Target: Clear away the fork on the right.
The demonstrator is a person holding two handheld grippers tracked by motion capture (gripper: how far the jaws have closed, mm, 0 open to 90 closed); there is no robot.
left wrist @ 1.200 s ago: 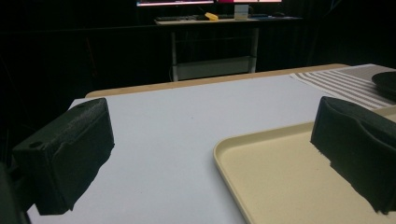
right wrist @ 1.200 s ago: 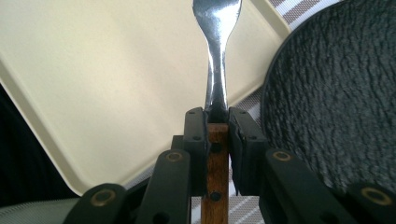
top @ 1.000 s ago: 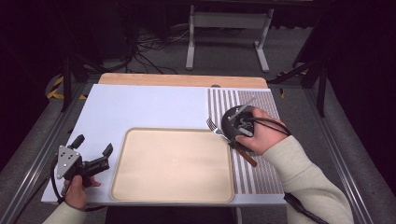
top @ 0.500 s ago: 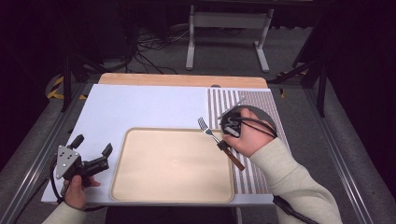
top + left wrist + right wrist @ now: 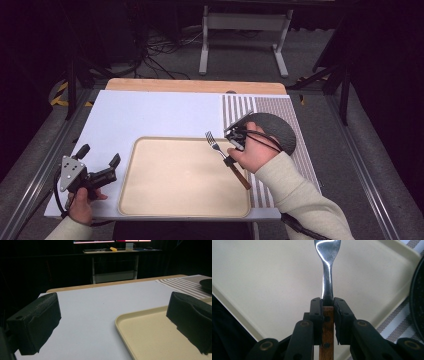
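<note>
The fork [image 5: 223, 155] is up over the beige tray's [image 5: 150, 200] right edge, tines toward eleven o'clock, wooden handle clamped tight in the right gripper [image 5: 328, 306]. At two o'clock from it sits a dark plate [image 5: 280, 131] on the striped mat [image 5: 235, 107]. At eight o'clock, the left gripper [image 5: 97, 162] rests beside the tray, jaws gaping wide, nothing between them.

White counter [image 5: 160, 112]; striped mat [image 5: 239, 106] at its right; dark plate [image 5: 280, 131] on the mat; grey stand [image 5: 242, 22] beyond.
</note>
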